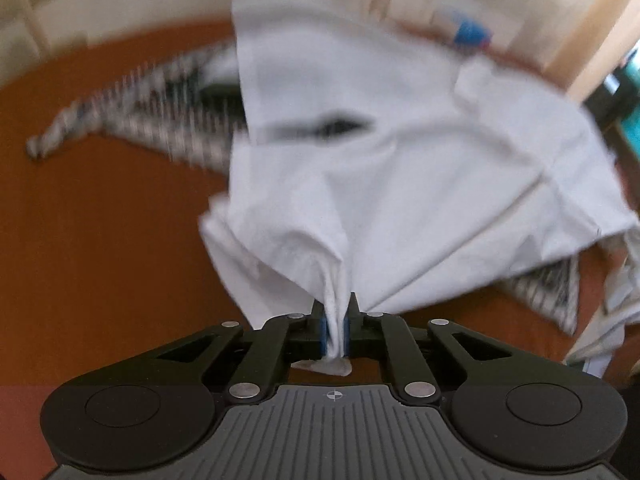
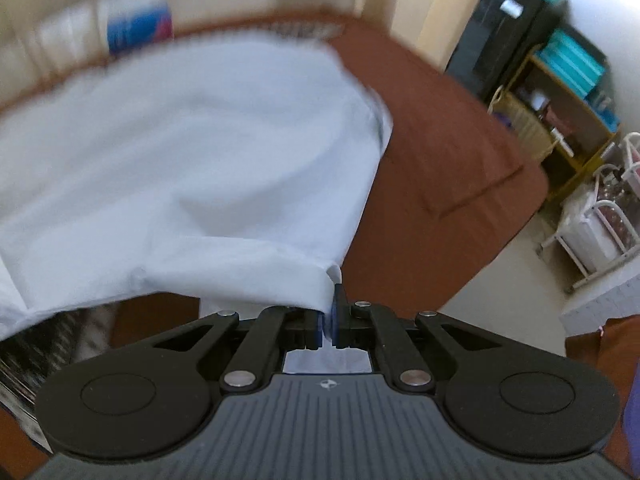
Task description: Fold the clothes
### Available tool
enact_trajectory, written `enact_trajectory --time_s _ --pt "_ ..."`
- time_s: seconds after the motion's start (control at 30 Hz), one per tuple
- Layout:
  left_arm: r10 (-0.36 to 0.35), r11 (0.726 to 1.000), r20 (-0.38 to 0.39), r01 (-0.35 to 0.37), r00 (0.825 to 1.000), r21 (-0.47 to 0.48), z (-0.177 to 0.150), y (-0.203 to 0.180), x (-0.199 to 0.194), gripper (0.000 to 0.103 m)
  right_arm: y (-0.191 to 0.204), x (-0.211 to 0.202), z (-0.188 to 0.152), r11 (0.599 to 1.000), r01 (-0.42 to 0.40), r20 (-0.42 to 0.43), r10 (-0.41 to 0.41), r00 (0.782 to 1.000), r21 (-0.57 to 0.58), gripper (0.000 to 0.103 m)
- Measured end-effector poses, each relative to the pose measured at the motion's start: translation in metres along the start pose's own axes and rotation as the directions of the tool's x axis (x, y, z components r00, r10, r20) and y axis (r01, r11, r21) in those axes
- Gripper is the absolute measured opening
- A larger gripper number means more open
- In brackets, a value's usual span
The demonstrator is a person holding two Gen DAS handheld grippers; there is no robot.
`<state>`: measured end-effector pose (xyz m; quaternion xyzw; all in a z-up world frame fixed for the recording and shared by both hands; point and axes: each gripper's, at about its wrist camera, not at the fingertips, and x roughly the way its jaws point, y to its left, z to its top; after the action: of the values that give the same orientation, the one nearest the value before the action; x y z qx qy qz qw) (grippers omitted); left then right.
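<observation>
The left gripper (image 1: 335,316) has its jaws clenched on a bunched fold of the white garment (image 1: 384,168), and the pinched cloth comes out a little behind the blue pads (image 1: 323,330). From this pinch the cloth fans upward and to the right over most of the left wrist view, with deep creases near the jaws and a smoother part higher up. A dark mark (image 1: 324,126) is printed on it at the centre, but it is too blurred to read. The right gripper (image 2: 335,312) is also clenched, on a hemmed corner of the same white garment (image 2: 180,152), which spreads to the left and upper left of the right wrist view. The garment is over a bed with a rust-brown cover (image 2: 432,168). A striped black and white garment (image 1: 132,124) lies on the cover at the left of the left wrist view, partly under the white one. A blue package (image 2: 138,30) stands near the pale wall at the upper left of the right wrist view; its label is not readable. At the right edge of that view there is a wooden shelf (image 2: 568,92).
</observation>
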<state>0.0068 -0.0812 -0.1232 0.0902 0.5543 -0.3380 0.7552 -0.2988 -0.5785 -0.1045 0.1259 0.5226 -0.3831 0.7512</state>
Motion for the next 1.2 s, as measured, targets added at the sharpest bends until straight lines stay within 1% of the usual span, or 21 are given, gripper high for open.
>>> enact_trajectory --time_s 0.07,0.1,0.13,0.17,0.2,0.27,0.3,0.33,0.37,0.4,0.5,0.57,0.63,0.7,0.77,0.83,0.9,1.03,1.1,1.17,1.2 --pt "0.016 0.999 -0.040 -0.017 0.999 -0.033 -0.013 0.000 0.017 0.003 0.004 0.026 -0.004 1.000 0.001 -0.094 -0.003 0.996 -0.025 0.004" --pt "0.029 0.999 -0.047 -0.031 0.998 -0.044 -0.017 0.000 0.020 0.008 0.005 0.038 -0.007 0.999 -0.005 -0.148 0.000 0.989 -0.034 0.004" --pt "0.040 0.998 -0.054 -0.043 0.998 -0.056 -0.020 0.001 0.023 0.011 0.003 0.044 -0.011 0.999 -0.009 -0.175 0.002 0.985 -0.038 0.005" --pt "0.046 0.996 -0.055 -0.050 0.997 -0.071 -0.022 0.002 0.022 0.030 0.001 0.046 -0.013 0.999 -0.012 -0.185 0.004 0.983 -0.042 0.006" --pt "0.055 0.995 -0.047 -0.058 0.997 -0.083 -0.023 0.005 0.017 0.043 0.001 0.044 -0.011 0.999 -0.003 -0.188 -0.008 0.982 -0.054 0.009" --pt "0.074 0.992 -0.029 -0.077 0.997 -0.103 -0.020 0.011 0.003 0.051 0.001 0.037 -0.006 0.996 0.024 -0.190 -0.040 0.981 -0.085 0.022" --pt "0.075 0.992 -0.008 -0.076 0.997 -0.106 -0.017 0.013 -0.008 0.051 0.001 0.033 -0.004 0.994 0.037 -0.190 -0.056 0.980 -0.100 0.042" --pt "0.077 0.991 0.013 -0.075 0.997 -0.108 -0.014 0.014 -0.019 0.051 0.000 0.025 0.000 0.990 0.062 -0.174 -0.083 0.981 -0.123 0.060" --pt "0.079 0.991 0.037 -0.074 0.996 -0.110 -0.010 0.016 -0.031 0.052 -0.003 0.012 0.004 0.987 0.076 -0.150 -0.097 0.984 -0.139 0.064" --pt "0.085 0.991 0.080 -0.076 0.993 -0.108 -0.002 0.018 -0.043 0.056 -0.005 -0.002 0.009 0.985 0.083 -0.127 -0.103 0.987 -0.151 0.065" --pt "0.095 0.992 0.202 -0.076 0.975 -0.101 0.023 0.024 -0.072 0.063 -0.007 -0.046 0.030 0.988 0.059 -0.053 -0.067 0.996 -0.145 0.065" --pt "0.086 0.994 0.270 -0.063 0.959 -0.092 0.044 0.027 -0.075 0.067 0.009 -0.070 0.049 0.984 0.047 0.021 -0.044 0.999 -0.173 0.066" --pt "0.089 0.995 0.325 -0.068 0.942 -0.078 0.065 0.031 -0.069 0.071 0.031 -0.091 0.065 0.973 0.050 0.101 -0.027 0.994 -0.226 0.071" --pt "0.090 0.995 0.337 -0.074 0.937 -0.060 0.084 0.038 -0.050 0.071 0.056 -0.106 0.079 0.957 0.051 0.164 -0.004 0.986 -0.284 0.075" --pt "0.085 0.996 0.320 -0.067 0.944 -0.066 0.101 0.044 -0.024 0.071 0.081 -0.117 0.093 0.940 0.051 0.197 0.018 0.980 -0.338 0.075" --pt "0.056 0.996 0.295 -0.032 0.954 -0.087 0.118 0.051 0.001 0.071 0.102 -0.124 0.107 0.924 0.053 0.223 0.036 0.974 -0.379 0.075" --pt "0.057 0.994 0.288 -0.027 0.956 -0.109 0.125 0.052 0.018 0.071 0.124 -0.132 0.110 0.906 0.035 0.236 0.073 0.969 -0.421 0.075" --pt "0.059 0.988 0.276 -0.016 0.959 -0.154 0.139 0.055 0.051 0.071 0.163 -0.137 0.113 0.871 -0.030 0.213 0.153 0.965 -0.490 0.075" --pt "0.071 0.982 0.282 -0.018 0.957 -0.187 0.143 0.056 0.059 0.071 0.180 -0.130 0.117 0.858 -0.087 0.185 0.207 0.961 -0.506 0.075" --pt "0.090 0.974 0.278 -0.026 0.956 -0.224 0.147 0.058 0.067 0.071 0.195 -0.119 0.123 0.846 -0.158 0.152 0.269 0.951 -0.510 0.075" --pt "0.092 0.970 0.275 -0.024 0.957 -0.241 0.149 0.059 0.069 0.067 0.204 -0.113 0.127 0.838 -0.194 0.133 0.300 0.945 -0.511 0.075"
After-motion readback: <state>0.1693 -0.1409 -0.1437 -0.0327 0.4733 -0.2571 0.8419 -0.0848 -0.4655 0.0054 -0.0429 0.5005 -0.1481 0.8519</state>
